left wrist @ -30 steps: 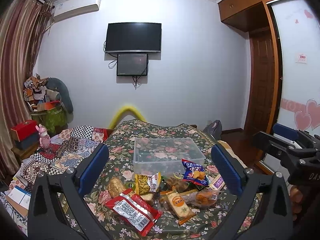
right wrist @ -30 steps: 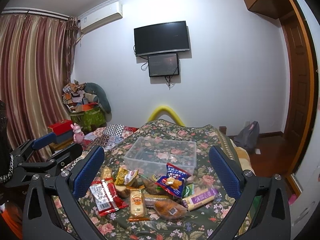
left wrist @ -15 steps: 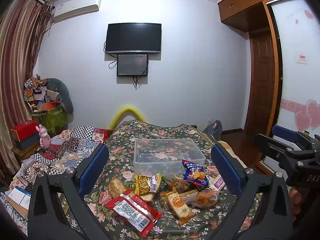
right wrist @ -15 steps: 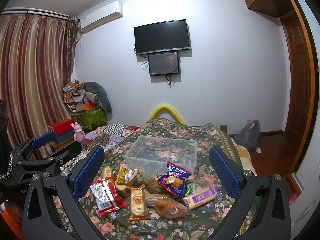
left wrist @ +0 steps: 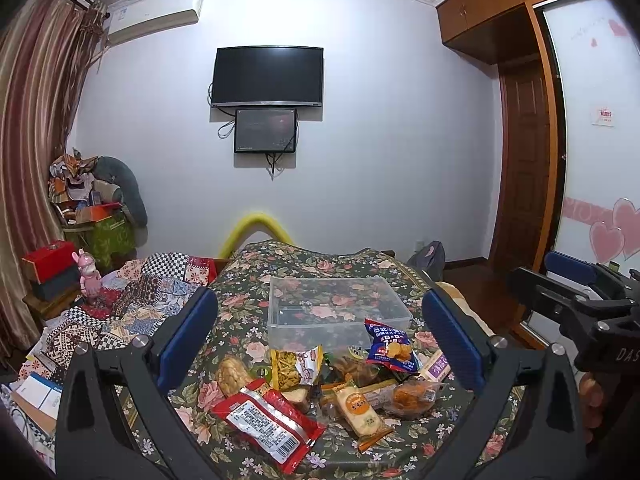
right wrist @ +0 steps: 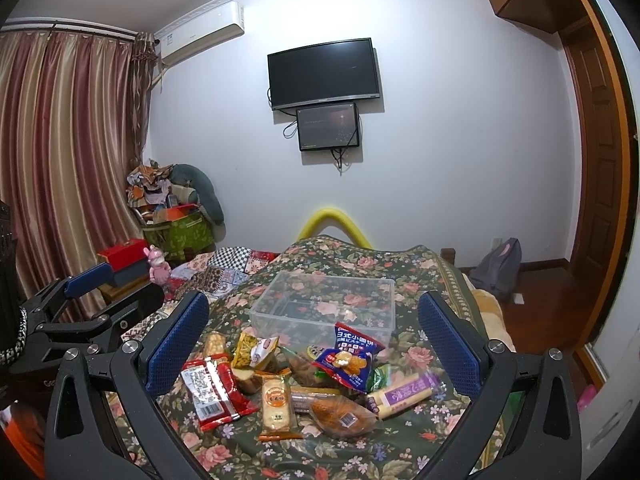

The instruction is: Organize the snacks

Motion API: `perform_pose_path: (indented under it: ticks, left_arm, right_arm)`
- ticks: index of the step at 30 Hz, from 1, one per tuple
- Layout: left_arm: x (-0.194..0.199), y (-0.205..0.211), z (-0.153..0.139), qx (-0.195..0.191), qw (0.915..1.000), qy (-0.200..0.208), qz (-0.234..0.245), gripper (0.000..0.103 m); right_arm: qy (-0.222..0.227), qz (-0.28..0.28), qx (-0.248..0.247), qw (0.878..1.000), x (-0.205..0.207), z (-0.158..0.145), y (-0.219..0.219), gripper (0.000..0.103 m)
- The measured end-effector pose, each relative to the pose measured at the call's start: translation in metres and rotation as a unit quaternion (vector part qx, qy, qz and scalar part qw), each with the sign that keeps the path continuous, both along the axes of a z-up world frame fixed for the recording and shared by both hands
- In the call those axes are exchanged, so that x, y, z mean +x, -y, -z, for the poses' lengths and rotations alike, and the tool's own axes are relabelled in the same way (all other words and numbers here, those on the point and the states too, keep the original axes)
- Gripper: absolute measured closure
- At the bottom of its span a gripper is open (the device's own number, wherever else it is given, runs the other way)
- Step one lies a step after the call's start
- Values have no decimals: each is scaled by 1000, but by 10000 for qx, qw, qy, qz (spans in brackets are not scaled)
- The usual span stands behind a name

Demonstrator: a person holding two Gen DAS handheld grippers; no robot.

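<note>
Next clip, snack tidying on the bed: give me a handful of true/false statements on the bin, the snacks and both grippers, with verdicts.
1. The clear plastic bin holds no snacks. True.
2. The left gripper is shut on a packet. False: it is open and holds nothing.
3. The red packet lies on the floral bedspread, outside the bin. True.
4. The blue packet sits inside the bin. False: it rests on the snack pile in front of it.
5. The right gripper is open. True.

Change: viewpoint only.
Right gripper (right wrist: 314, 340) tipped slightly lower; snack pile (right wrist: 296, 376) sits higher in its view.
</note>
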State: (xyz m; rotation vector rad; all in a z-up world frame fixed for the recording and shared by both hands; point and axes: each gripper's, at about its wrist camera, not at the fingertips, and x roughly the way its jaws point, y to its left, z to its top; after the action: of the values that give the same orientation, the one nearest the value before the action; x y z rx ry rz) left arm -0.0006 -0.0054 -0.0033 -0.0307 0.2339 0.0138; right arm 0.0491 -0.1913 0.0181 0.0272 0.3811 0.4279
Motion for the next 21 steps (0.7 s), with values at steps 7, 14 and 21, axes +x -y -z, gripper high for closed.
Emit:
perform_pose_path:
  ticks: [7, 14, 21]
  left_arm:
    - [1, -1, 2, 46, 10000, -12, -4, 0]
    - [11, -8, 12, 18, 9998, -187, 45, 0]
    - [37, -28, 36, -138, 9967, -803, 29, 15]
  right_arm:
    - [-75, -60, 21, 10000, 3, 5, 0, 0]
    - [-343, 2, -11, 9994, 12, 20, 1, 0]
    - [-886, 124, -243, 9957, 34, 52, 7, 2]
